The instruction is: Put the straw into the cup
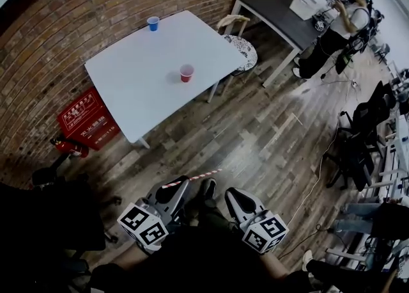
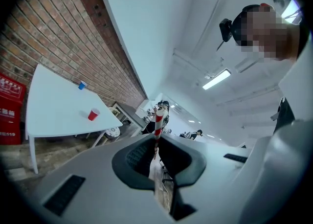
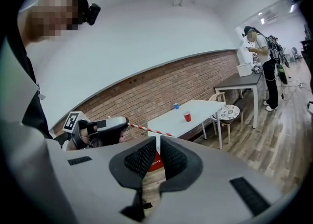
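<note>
The left tongs (image 2: 156,140) are shut tight on a red and white striped straw (image 2: 158,123). They pinch it close to one end, so most of the straw sticks out past the tips. That leaves a long free end to poke into a cup. In the head view the left tongs (image 1: 181,184) are low down, near the person's body, and the straw (image 1: 192,177) points out over the wooden floor (image 1: 255,132). The right tongs (image 3: 159,142) are almost closed, with only a thin gap, and nothing is between them. They sit beside the left ones (image 1: 231,192) and have no job right now. It looks like they are just waiting. Farther out is a white surface (image 1: 140,87) next to a brick wall (image 1: 77,16). A red cup (image 1: 186,73) stands up on it, near the middle. A blue cup (image 1: 153,23) stands by the far edge, well apart from the red one. The task does not say which cup it means, but the red one is nearer. The straw is well away from both cups, so the job has not really begun. The person will likely have to walk to the surface first. A red box (image 1: 86,119) sits on the floor by the wall.
</note>
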`<action>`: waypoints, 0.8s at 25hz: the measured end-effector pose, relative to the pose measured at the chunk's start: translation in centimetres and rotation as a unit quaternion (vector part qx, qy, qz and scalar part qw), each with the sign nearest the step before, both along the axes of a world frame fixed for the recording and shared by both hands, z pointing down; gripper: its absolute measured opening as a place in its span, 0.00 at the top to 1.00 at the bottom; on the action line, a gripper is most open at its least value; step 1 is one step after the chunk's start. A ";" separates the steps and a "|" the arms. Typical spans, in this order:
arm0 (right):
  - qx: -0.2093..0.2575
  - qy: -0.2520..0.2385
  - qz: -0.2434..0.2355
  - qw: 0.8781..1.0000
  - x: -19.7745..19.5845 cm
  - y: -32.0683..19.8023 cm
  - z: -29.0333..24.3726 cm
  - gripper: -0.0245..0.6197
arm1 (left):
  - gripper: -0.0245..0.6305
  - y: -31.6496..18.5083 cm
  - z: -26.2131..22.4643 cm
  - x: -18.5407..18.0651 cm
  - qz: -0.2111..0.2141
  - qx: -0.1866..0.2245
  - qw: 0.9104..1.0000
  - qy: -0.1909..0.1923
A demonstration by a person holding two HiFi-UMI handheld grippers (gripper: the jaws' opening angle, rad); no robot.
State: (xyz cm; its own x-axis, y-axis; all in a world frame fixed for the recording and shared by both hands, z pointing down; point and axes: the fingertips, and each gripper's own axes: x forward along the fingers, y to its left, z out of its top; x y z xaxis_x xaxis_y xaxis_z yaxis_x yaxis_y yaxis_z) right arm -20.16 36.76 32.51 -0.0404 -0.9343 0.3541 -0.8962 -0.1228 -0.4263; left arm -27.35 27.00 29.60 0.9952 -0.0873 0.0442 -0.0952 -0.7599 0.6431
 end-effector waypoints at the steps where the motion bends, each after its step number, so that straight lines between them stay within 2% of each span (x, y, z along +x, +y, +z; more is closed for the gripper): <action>1: 0.003 -0.005 -0.004 1.000 0.7 -0.5 0.0 0.89 | 0.90 -0.4 -0.1 0.6 -0.003 0.003 1.000 -0.001; 15: 0.047 -0.033 -0.078 0.995 13.4 -8.5 -1.5 0.89 | 0.90 -5.9 -2.7 12.2 -0.072 0.052 0.996 -0.020; 20: 0.054 -0.060 -0.080 0.994 17.6 -9.9 -1.5 0.89 | 0.90 -7.0 -3.5 15.2 -0.098 0.069 0.992 -0.031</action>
